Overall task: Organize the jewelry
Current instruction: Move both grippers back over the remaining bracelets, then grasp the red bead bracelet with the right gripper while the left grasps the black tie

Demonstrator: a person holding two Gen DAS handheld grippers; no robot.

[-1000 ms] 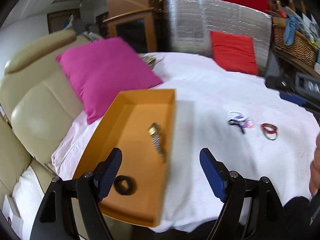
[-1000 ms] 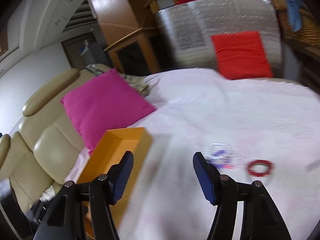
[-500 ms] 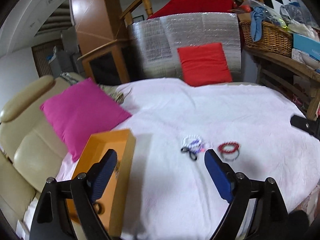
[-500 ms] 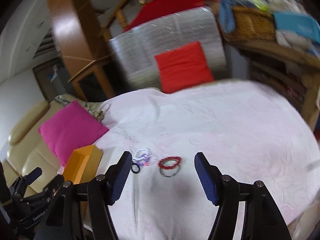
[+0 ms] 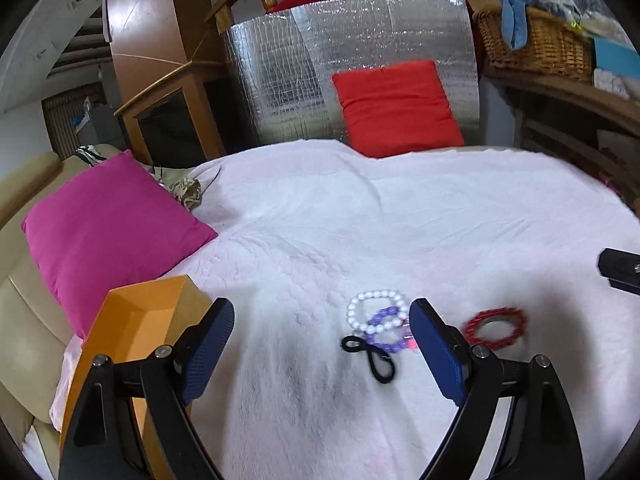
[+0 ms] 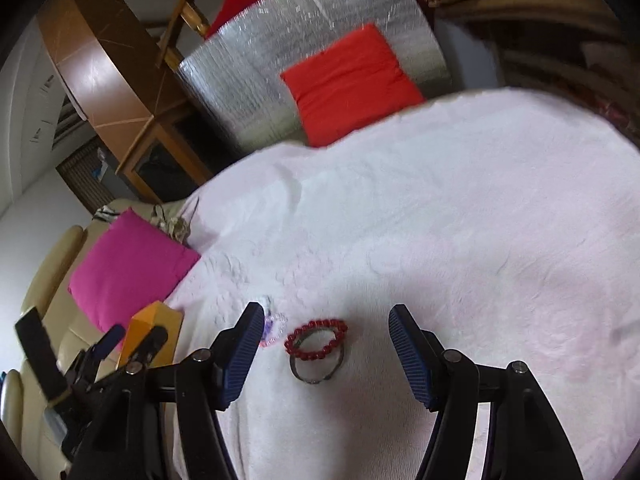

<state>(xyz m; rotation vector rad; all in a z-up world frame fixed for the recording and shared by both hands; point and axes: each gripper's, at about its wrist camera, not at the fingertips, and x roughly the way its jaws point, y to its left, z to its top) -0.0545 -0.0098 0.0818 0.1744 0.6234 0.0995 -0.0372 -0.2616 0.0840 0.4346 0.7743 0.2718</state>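
On the white blanket lie a white bead bracelet point(image 5: 372, 308), a purple bead bracelet point(image 5: 384, 330) and a black hair tie point(image 5: 370, 358), bunched together. A red bead bracelet point(image 5: 494, 326) lies to their right. My left gripper point(image 5: 322, 348) is open and empty, above the blanket just left of the bunch. In the right wrist view the red bracelet point(image 6: 316, 338) overlaps a silver ring point(image 6: 316, 368). My right gripper point(image 6: 322, 354) is open, its fingers either side of them. The orange tray point(image 5: 136, 328) is at the left; its contents are hidden.
A pink cushion point(image 5: 104, 228) lies on the beige sofa point(image 5: 24, 344) left of the tray. A red cushion point(image 5: 396, 108) leans on a silver foil panel point(image 5: 348, 64) at the back. A wicker basket point(image 5: 532, 44) sits on a wooden shelf at the right.
My left gripper has swung right from over the tray toward the jewelry bunch. My right gripper has moved in over the red bracelet and ring. Both stay open.
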